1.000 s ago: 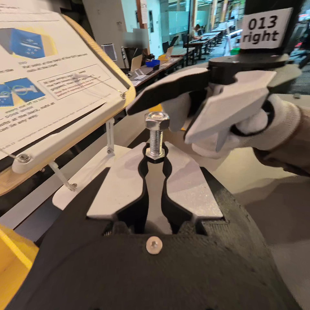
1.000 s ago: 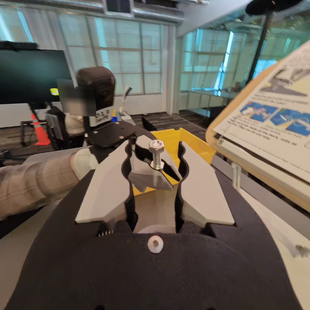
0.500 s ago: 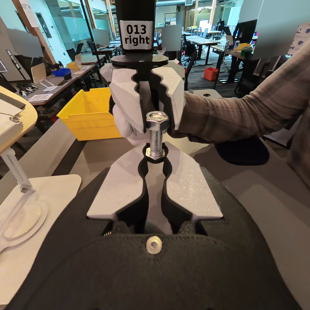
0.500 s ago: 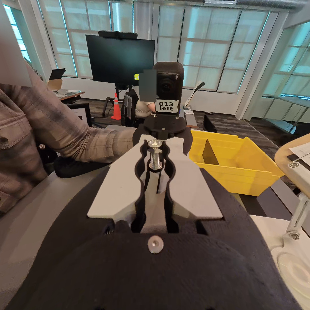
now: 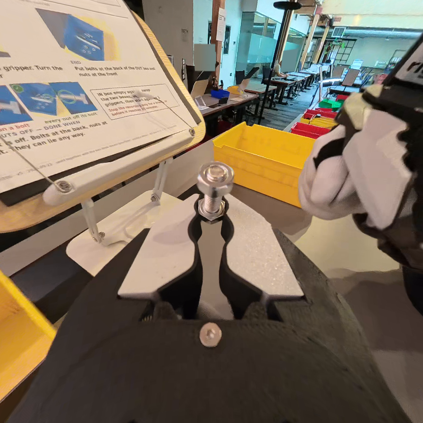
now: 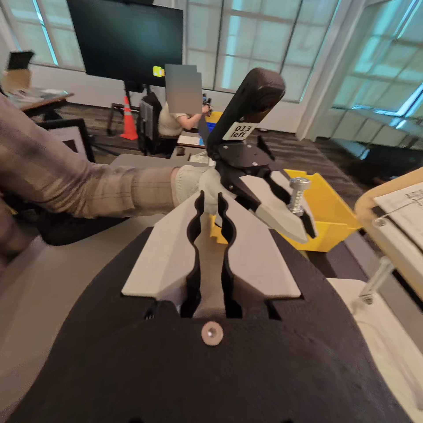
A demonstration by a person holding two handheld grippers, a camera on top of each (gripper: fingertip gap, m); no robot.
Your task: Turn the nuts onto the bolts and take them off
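The left gripper (image 5: 211,214) pinches a shiny threaded steel bolt (image 5: 213,190) upright by its hex nut (image 5: 210,211), near a yellow bin (image 5: 258,160), while the right gripper (image 6: 209,201), beside the bolt, holds nothing, fingers (image 6: 170,249) narrow.

Yellow bin (image 5: 261,160) on the grey table (image 5: 338,251), near a tilted instruction board (image 5: 87,91) on a white stand (image 5: 109,226). Background: dark monitor (image 6: 126,39), orange cone (image 6: 129,119).

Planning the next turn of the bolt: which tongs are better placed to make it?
Right, probably. The right tongs are empty, slightly parted and free beside the bolt. The left tongs are clamped on its nut.
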